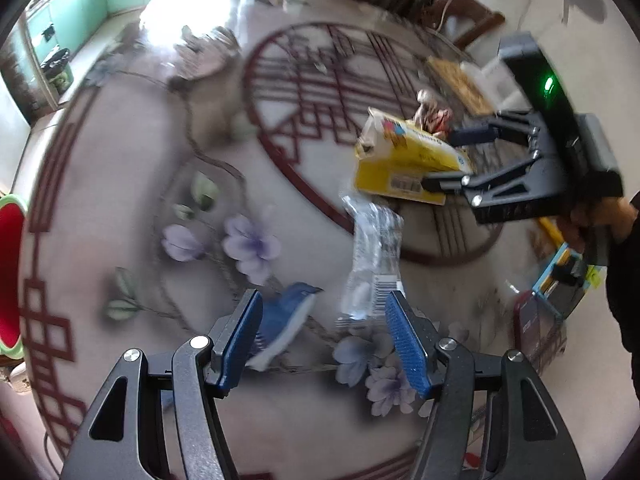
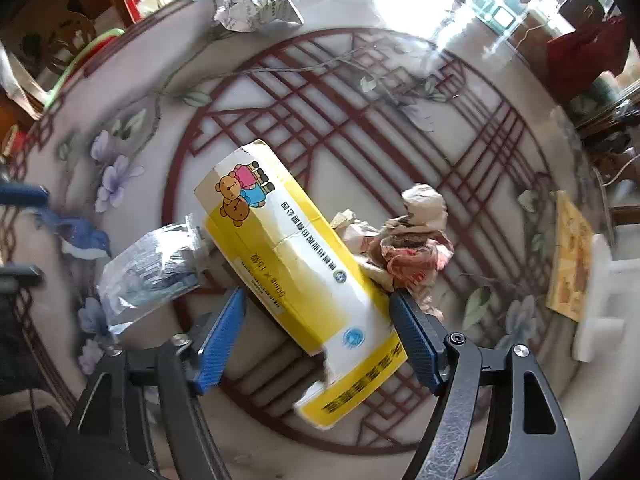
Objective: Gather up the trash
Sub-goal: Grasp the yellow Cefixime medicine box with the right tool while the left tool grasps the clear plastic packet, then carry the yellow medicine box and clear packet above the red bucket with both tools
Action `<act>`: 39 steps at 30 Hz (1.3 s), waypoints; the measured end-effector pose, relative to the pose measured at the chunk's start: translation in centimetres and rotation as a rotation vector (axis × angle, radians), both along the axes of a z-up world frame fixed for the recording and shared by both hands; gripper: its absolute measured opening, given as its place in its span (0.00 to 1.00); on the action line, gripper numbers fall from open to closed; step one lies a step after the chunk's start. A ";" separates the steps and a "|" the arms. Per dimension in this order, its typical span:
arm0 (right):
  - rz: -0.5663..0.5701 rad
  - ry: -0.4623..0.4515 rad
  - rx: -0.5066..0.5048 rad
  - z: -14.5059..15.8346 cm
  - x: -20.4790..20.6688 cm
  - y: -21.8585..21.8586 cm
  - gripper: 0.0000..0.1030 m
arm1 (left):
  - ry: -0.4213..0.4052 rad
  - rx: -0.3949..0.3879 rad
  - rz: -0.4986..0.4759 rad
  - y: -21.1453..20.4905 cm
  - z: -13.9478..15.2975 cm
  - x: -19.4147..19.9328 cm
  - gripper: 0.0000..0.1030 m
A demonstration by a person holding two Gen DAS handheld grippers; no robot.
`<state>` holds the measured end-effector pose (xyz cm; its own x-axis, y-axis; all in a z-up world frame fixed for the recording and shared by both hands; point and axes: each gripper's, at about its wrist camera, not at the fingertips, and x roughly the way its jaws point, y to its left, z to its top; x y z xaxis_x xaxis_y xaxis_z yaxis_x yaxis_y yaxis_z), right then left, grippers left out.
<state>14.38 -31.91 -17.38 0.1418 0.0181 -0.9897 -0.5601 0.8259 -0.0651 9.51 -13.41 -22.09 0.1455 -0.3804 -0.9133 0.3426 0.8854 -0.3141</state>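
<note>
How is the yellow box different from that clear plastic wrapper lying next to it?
The yellow box is stiff, opaque card printed with cartoon bears; the clear wrapper is thin, see-through and crumpled. The box is longer and lies between the right gripper's jaws; the wrapper lies outside them. Both rest on the patterned table.

On the round table (image 2: pixel 500 80), take the carton (image 2: pixel 296 264) as landmark. In the right wrist view, the plastic wrapper (image 2: pixel 148 272) lies just beside its left side, and the crumpled paper wad (image 2: pixel 404 240) lies against its right side. A crumpled printed paper (image 2: pixel 256 4) lies well behind it, near the far rim. A flat book (image 2: pixel 570 256) and a foam block (image 2: pixel 600 296) lie far right, side by side.
</note>
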 end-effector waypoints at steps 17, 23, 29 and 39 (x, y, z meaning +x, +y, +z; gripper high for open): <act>-0.350 0.069 0.321 -0.3 -6.7 -6.7 0.61 | 0.040 0.081 -0.108 -6.0 -3.9 1.2 0.39; -0.370 0.009 0.331 1.0 -4.9 -6.2 0.86 | 0.040 0.022 -0.080 -3.8 -2.1 1.1 0.17; -0.441 0.013 0.316 0.1 -4.0 -5.7 0.86 | -0.126 0.017 0.011 -0.6 3.0 2.2 0.17; -0.451 0.005 0.241 -1.8 -4.5 -2.2 0.86 | -0.175 0.016 0.086 3.5 4.9 2.4 0.17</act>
<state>9.92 -34.11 -19.16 0.1836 0.1839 -0.9657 -0.1438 0.9768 0.1586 11.87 -9.96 -17.23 0.3336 -0.3455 -0.8771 0.3137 0.9181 -0.2423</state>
